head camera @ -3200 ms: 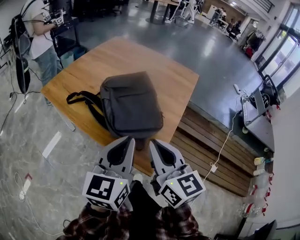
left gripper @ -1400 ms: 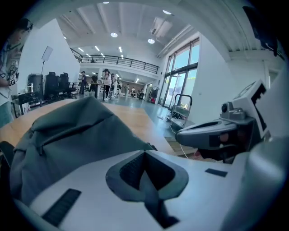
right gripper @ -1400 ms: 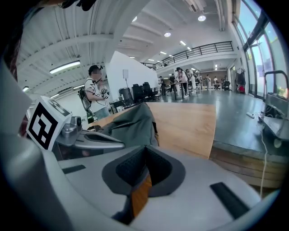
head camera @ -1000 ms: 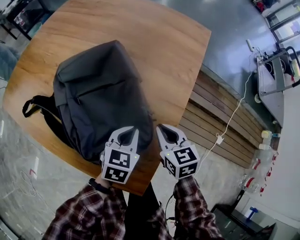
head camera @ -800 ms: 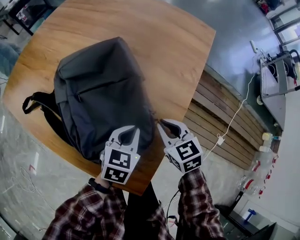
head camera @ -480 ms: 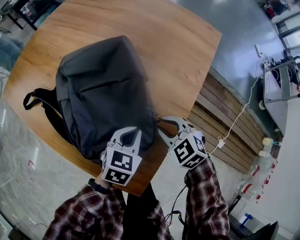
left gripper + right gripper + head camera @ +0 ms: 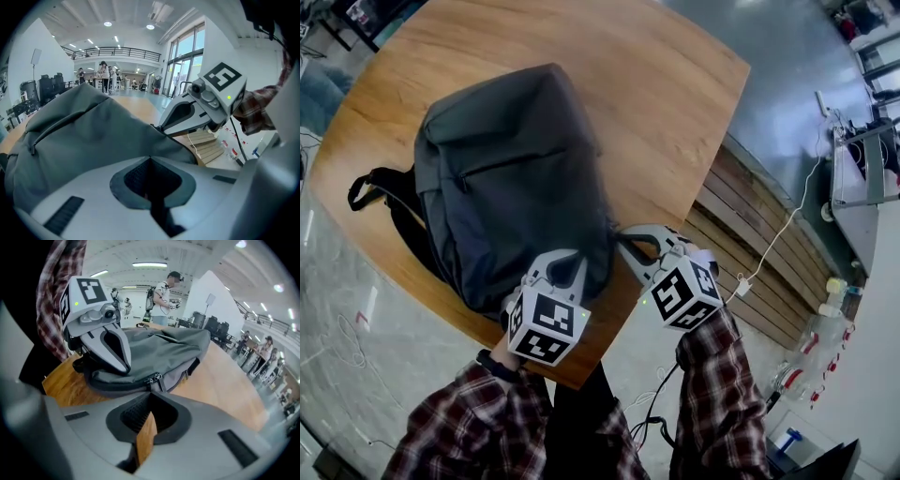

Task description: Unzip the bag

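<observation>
The grey bag (image 7: pixel 516 178) lies flat on the wooden table (image 7: pixel 675 84). The left gripper (image 7: pixel 566 259) is closed, its tip over the bag's near edge. The right gripper (image 7: pixel 626 242) is closed too and holds nothing, with the zip pulls (image 7: pixel 154 377) just ahead of it.

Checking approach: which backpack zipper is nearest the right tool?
The side-edge zipper, directly ahead of the right tool; the front-pocket zipper lies farther off, on the top face.

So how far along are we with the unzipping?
Done: nothing; the backpack lies zipped on the table, its zipper pulls together. In hand: the right tool, shut, sits just short of them; the left tool, shut, sits at the backpack's end. Remaining: grip a pull and draw it.
</observation>
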The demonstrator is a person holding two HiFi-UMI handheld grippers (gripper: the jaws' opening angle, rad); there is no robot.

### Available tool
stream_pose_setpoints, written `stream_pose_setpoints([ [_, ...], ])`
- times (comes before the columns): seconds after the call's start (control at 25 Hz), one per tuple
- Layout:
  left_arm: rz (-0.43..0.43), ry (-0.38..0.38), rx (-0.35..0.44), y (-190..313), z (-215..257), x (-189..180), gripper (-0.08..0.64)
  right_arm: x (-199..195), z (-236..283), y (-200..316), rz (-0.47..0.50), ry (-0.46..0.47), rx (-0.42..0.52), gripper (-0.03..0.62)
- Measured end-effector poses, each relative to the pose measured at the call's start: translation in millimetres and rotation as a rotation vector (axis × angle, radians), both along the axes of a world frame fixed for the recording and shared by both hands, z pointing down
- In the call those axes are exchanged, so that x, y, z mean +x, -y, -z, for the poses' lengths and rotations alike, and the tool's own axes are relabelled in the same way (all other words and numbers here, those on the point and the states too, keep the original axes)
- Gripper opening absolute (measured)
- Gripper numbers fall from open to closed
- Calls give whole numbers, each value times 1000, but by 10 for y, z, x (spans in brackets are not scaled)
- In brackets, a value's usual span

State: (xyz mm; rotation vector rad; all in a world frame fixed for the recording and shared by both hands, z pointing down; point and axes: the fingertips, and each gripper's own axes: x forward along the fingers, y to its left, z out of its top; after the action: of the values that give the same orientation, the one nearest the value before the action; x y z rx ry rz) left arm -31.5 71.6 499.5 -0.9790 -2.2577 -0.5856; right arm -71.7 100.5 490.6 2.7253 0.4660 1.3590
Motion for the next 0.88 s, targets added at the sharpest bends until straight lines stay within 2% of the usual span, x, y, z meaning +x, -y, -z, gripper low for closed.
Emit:
stream_pose_setpoints([
  [0.16,-24,-49,8,0,-65,-35,9,-29,-49,43,-90,-20,119,11],
  [0.32,-10,-57,42,-27,-120,-27,9,-40,-40,176,-167,-47,181,11],
  [0.52,9,-66,79,-82,-166,-22,9,-61,-86,485,-228,-38,194,11],
  [0.68,17,-57,90,-101,-155,-15,9,-39,-58,668,-359,-80,200,12],
  [0.8,25,-56,103,-97,-158,0,9,-8,-85,752,-435,-68,179,12],
  [0.88,31,-52,112,-102,-163,0,9,-13,-106,821,-453,-42,158,12],
])
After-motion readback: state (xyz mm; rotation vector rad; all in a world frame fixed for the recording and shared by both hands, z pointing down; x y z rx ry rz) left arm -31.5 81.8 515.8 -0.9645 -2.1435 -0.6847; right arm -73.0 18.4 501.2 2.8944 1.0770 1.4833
